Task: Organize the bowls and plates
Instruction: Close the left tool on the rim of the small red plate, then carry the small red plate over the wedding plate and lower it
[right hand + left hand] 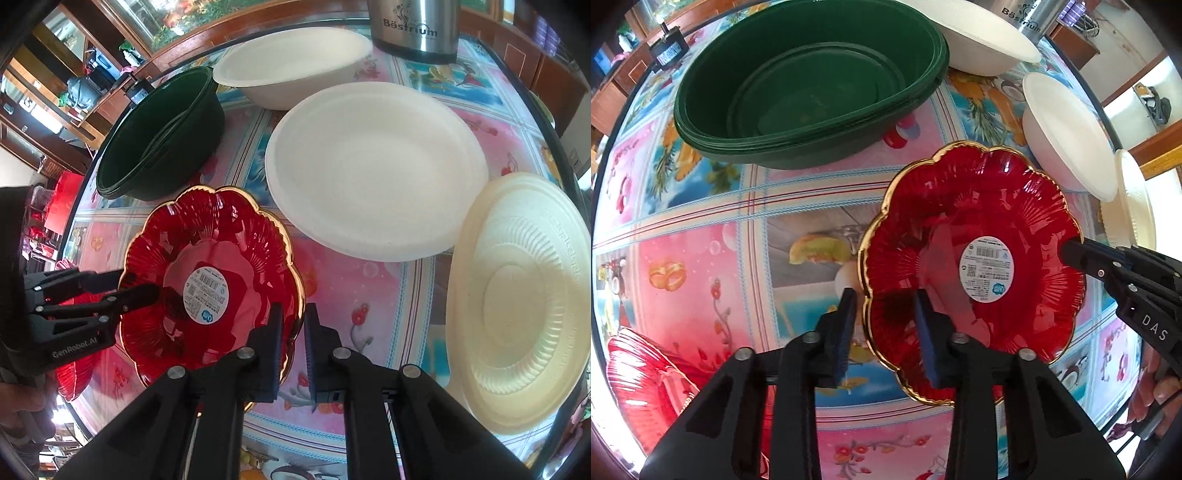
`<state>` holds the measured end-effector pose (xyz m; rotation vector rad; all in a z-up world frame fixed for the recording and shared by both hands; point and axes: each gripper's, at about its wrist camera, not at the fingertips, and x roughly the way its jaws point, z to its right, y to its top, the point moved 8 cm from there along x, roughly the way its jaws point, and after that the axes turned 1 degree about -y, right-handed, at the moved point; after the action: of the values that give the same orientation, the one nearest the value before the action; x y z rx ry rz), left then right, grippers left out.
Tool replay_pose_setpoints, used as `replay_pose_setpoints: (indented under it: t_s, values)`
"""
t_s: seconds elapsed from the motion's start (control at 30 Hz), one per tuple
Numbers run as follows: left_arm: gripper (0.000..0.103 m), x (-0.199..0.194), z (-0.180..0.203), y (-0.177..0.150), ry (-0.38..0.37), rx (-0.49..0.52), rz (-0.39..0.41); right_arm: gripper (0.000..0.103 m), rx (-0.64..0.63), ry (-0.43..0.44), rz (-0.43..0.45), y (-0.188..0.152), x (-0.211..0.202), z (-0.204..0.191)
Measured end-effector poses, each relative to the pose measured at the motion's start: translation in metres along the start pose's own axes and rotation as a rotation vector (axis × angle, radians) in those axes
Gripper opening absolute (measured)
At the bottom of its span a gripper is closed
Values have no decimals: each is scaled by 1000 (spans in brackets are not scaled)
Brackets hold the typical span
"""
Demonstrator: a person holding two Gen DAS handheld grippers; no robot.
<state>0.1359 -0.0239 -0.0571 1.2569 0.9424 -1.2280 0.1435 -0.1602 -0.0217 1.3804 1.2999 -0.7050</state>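
A red scalloped glass plate with a gold rim and a round white sticker (960,258) (207,273) is held above the table. My left gripper (886,325) straddles its near edge, one finger inside and one outside, jaws apart with a gap. My right gripper (293,347) straddles the opposite edge, jaws nearly closed on the rim; it shows in the left wrist view (1071,254). The left gripper shows in the right wrist view (140,291). Stacked dark green bowls (809,85) (162,136) stand behind.
White bowls (376,162) (295,62) (1067,129) sit at the back and right, a cream ribbed plate (524,295) at far right, a steel Bestrium flask (413,26) at the back, another red plate (646,376) at the near left on the floral tablecloth (701,258).
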Motion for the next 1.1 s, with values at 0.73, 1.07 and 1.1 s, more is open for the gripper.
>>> replay_pose_setpoints:
  t_s: [0.73,1.07,1.1]
  values:
    - [19,-25,-16,-9,-42,-34,35,8,10,-13,25,-3,-10,-10]
    - [19,-55,-30,-22,-53,-50,72,8,-8,-15,44,-4,-28,-21]
    - [19,-59,-32,-24,-55,-55,77,8,-12,-16,47,-4,-29,-26]
